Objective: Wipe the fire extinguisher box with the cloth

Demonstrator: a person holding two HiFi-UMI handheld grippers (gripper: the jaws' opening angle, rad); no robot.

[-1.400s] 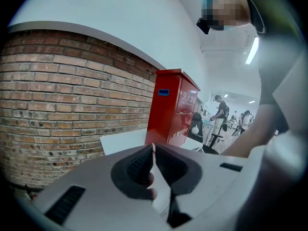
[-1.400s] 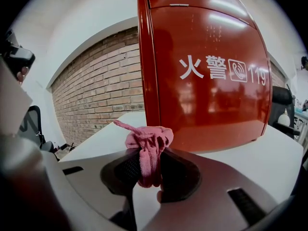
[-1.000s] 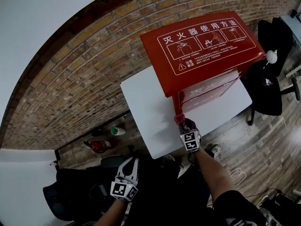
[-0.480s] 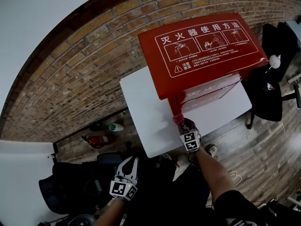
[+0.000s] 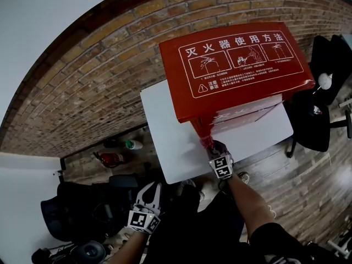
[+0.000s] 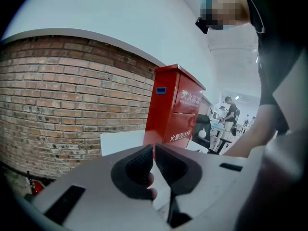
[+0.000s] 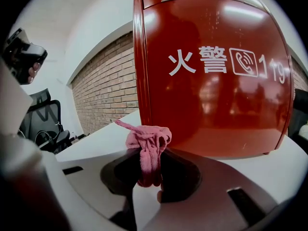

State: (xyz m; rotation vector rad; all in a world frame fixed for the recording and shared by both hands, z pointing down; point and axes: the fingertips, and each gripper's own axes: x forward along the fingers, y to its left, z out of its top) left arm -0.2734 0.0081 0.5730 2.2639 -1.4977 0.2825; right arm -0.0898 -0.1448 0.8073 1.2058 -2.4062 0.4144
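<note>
Recorded one rough brick wall (image 5: 82, 92) behind one flat white desk (image 5: 165, 125), bearing on its right half one upright, glossy red fire extinguisher box (image 5: 236, 65). Counted two grippers: right gripper (image 5: 209, 143) over the desk's near edge, pinching one crumpled, ribbed pink cloth (image 7: 147, 148) just before the box's near corner; left gripper (image 6: 154, 153) off the desk, jaws pressed together, empty. Found lid diagrams in head view only, cloth's weave in right gripper view only.

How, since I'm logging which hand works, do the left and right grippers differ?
The right gripper pinches the pink cloth; the left gripper is shut on nothing. The right gripper is at a corner of the red box; the left gripper hangs clear of the table. Both are shut.
</note>
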